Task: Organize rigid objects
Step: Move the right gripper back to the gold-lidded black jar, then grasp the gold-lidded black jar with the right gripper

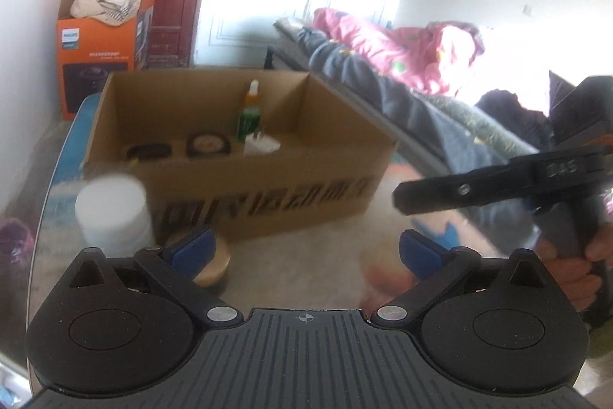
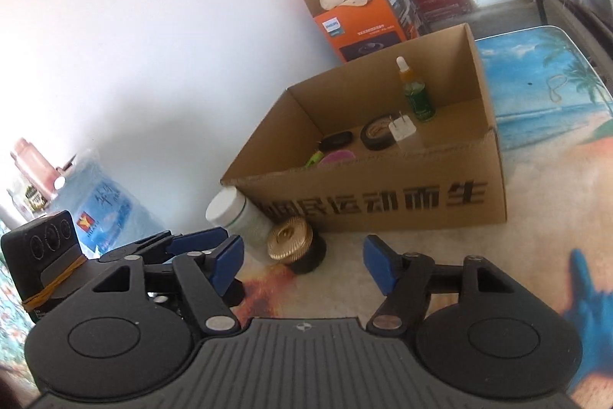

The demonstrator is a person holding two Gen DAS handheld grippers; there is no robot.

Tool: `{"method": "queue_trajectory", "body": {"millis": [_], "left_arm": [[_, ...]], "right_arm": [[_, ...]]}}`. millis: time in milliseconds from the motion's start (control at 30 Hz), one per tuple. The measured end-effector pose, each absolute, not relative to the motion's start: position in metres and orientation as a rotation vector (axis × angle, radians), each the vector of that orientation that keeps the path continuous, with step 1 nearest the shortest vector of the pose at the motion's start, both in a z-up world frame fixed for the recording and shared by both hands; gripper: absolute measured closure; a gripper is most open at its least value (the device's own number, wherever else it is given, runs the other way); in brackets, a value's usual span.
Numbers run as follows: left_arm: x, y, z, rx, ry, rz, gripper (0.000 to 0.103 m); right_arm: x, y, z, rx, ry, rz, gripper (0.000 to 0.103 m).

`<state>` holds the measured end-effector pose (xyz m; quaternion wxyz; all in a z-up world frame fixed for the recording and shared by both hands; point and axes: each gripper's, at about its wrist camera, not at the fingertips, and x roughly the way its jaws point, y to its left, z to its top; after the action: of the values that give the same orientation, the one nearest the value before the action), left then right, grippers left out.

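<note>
An open cardboard box (image 1: 268, 175) (image 2: 383, 194) stands on the table. Inside are a green dropper bottle (image 1: 249, 117) (image 2: 417, 94), a white plug (image 2: 402, 129), a black round tin (image 2: 377, 133) and a black lid (image 2: 337, 140). In front of the box stand a white-lidded jar (image 1: 115, 213) (image 2: 237, 213) and a gold-lidded black jar (image 2: 295, 244) (image 1: 210, 263). My left gripper (image 1: 304, 252) is open and empty, just right of the gold-lidded jar. My right gripper (image 2: 302, 263) is open and empty, with the gold jar just ahead between its fingers. It shows at the right of the left wrist view (image 1: 479, 190).
The table (image 2: 544, 94) has a beach-print top. An orange box (image 1: 103, 45) (image 2: 364, 18) full of cloth stands by the red door. A bed (image 1: 402, 83) with a pink quilt lies at the right. A blue water jug (image 2: 99, 202) is at the left.
</note>
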<state>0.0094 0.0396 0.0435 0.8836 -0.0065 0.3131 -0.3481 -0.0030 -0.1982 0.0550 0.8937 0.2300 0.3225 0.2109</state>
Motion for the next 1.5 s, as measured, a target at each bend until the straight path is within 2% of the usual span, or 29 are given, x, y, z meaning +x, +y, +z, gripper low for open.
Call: {"method": "queue_trajectory", "body": {"millis": [100,267,400,533,933,1167,1500], "left_arm": [[0.009,0.037,0.018,0.036,0.688,-0.662,0.0],[0.013,0.03,-0.011,0.111,0.696,-0.584,0.0],[0.021,0.027,-0.021,0.163,0.678,-0.532,0.0],[0.028,0.025,-0.028,0.181,0.667,-0.531,0.0],[0.04,0.022,-0.034,0.16,0.657,-0.571,0.0],[0.036,0.01,-0.029,0.165,0.673,-0.654,0.0],[0.016,-0.028,-0.024,0.22,0.676,-0.814,0.0]], "right_arm": [[0.001,-0.185,0.044,0.479,0.661,0.432,0.023],[0.03,-0.163,0.027,0.465,0.66,0.424,0.023],[0.06,-0.142,0.012,0.438,0.692,0.447,0.04],[0.083,-0.128,-0.004,0.425,0.734,0.478,0.043],[0.11,-0.107,-0.02,0.373,0.813,0.547,0.043],[0.094,-0.125,-0.017,0.345,0.823,0.506,0.043],[0.045,-0.184,-0.023,0.471,0.816,0.412,0.042]]}}
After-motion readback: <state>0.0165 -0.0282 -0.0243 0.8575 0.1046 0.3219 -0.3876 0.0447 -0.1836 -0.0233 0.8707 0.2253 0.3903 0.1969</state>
